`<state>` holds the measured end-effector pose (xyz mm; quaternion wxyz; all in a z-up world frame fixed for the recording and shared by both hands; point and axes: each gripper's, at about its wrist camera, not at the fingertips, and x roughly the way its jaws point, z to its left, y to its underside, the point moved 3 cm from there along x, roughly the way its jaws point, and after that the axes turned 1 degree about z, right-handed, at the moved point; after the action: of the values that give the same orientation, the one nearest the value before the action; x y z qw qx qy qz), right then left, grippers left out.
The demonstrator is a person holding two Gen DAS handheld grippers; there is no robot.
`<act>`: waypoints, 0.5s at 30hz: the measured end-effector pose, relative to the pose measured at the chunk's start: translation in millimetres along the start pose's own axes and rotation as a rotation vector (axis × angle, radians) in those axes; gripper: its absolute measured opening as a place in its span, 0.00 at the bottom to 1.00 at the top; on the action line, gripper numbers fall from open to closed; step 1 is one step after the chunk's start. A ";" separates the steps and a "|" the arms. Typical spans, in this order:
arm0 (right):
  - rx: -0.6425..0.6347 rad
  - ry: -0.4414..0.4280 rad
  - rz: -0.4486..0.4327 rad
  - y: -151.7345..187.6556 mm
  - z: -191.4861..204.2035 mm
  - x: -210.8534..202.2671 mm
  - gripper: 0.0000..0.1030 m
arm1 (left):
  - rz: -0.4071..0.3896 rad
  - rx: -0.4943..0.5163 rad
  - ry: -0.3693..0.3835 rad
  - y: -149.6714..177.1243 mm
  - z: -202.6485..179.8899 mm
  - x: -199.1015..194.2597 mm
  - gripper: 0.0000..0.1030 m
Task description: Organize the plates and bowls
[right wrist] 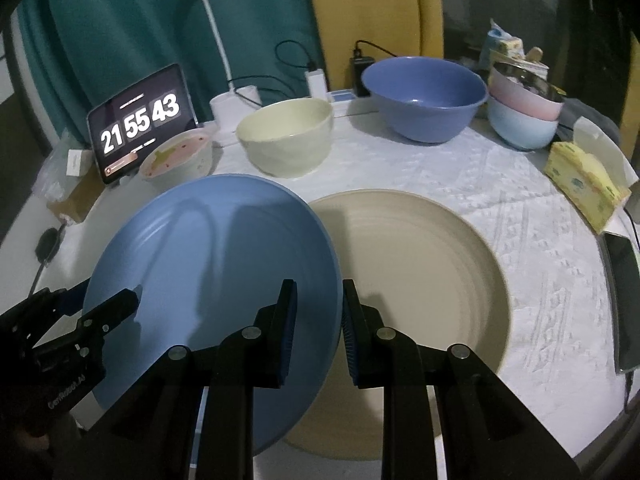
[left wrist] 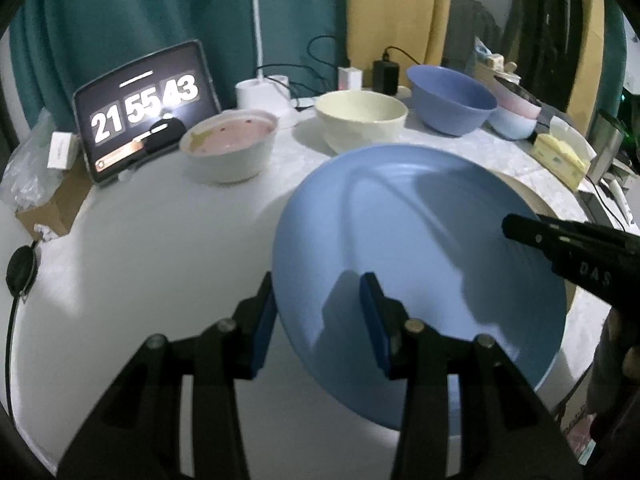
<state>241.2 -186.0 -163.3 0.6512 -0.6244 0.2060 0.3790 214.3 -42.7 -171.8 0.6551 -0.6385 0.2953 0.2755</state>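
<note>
1. Both grippers hold one blue plate (right wrist: 216,264) between them: the left gripper (left wrist: 320,320) is clamped on its left rim, one finger above and one below, and the right gripper (right wrist: 318,328) pinches its right rim the same way.
2. That plate hangs tilted above the table (left wrist: 140,248), its right edge overlapping a beige plate (right wrist: 420,264) that lies flat on the white textured cloth (right wrist: 520,208).
3. From the left wrist view, only a sliver of the beige plate shows past the blue plate's far edge.
4. Behind the plates stands a row of bowls: a small white bowl (right wrist: 178,158) with a pink patterned inside, then a cream bowl (right wrist: 286,140), then a larger blue bowl (right wrist: 424,98).
5. Further right, a pink bowl (right wrist: 524,98) sits nested in a pale blue bowl (right wrist: 520,126), with something metallic inside the upper one; I cannot tell what.
6. A tablet (right wrist: 140,122) leans up at the back left, showing clock digits, just behind the small white bowl.
7. A white desk lamp (right wrist: 216,52) rises behind the cream bowl, with cables and a black charger (right wrist: 358,70) nearby.
8. A yellow tissue pack (right wrist: 584,184) lies at the cloth's right edge, near a dark phone (right wrist: 624,292).
9. Teal and yellow curtains (right wrist: 120,28) hang behind the table.
</note>
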 end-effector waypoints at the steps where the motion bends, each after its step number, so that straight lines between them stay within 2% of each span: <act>1: 0.005 0.002 -0.001 0.2 -4.0 -0.5 0.23 | 0.001 0.004 0.001 -0.9 -3.1 0.8 0.41; 15: 0.053 0.040 -0.013 -3.4 -48.4 -3.5 0.23 | 0.016 0.059 0.023 -13.3 -47.6 16.7 0.41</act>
<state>251.4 -233.5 -165.1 0.6659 -0.6155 0.2249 0.3566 233.7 -91.0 -175.7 0.6681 -0.6197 0.3157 0.2645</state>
